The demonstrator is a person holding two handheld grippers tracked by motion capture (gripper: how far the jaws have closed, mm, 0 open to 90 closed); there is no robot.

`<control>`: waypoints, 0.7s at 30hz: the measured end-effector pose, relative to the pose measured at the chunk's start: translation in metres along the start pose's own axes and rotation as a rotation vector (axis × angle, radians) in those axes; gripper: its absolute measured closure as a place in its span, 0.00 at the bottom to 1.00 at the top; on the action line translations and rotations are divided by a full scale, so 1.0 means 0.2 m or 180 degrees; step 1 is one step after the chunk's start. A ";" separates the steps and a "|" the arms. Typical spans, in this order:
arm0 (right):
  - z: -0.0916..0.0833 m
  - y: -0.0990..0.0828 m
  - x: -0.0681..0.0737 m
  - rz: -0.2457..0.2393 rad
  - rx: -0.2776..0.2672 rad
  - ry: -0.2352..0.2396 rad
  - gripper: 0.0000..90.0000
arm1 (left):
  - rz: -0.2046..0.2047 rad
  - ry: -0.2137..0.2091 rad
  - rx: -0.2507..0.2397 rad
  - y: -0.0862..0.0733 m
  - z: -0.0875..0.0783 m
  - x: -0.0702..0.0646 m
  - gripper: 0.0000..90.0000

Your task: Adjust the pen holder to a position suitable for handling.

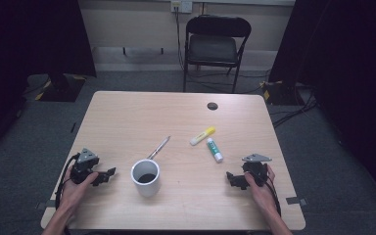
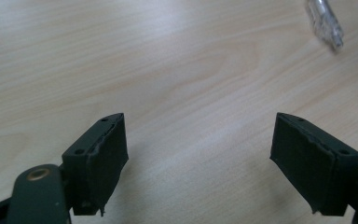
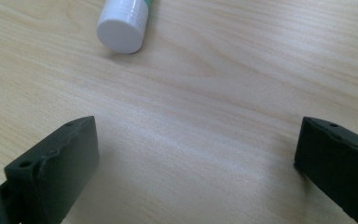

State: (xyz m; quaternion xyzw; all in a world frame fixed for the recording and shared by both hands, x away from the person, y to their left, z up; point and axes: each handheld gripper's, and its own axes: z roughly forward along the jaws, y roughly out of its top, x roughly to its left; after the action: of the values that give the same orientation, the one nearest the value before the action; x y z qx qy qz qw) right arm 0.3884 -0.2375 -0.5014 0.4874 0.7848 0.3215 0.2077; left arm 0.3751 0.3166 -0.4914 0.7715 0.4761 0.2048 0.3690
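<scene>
Between both gaping tools stands the cup, untouched.

- The desk is pale beige wood with a faint, wavy grain running across it.
- The left hand-held gripper is black, topped with a grey three-cornered plate; a brass-coloured rivet shows near its jaw in the left gripper view.
- The right hand-held gripper is black too, with the same grey plate.
- The cup is white outside and dark within.
- The pen is clear and silvery.
- One glue stick is white with a green band.
- The other glue stick is yellow with a white end.
- The folding chair is black.
- The floor is grey carpet.
</scene>
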 end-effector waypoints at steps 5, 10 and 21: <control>0.00 0.00 -0.01 -0.0019 0.0003 0.0017 0.00 | -0.0014 -0.0085 -0.0052 0.02 -0.04 -0.01 0.22; 0.00 0.00 -0.01 -0.0012 0.0004 0.0023 0.00 | -0.0084 -0.0275 -0.0235 0.05 -0.10 -0.01 0.28; 0.00 0.00 -0.01 -0.0018 0.0004 0.0024 0.00 | -0.0003 -0.0510 -0.0342 0.10 -0.16 -0.08 0.36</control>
State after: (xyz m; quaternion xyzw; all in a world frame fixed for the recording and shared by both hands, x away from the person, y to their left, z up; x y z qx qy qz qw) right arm 0.3896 -0.2388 -0.5013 0.4841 0.7872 0.3222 0.2053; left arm 0.3585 0.3095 -0.4563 0.7643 0.4337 0.1675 0.4468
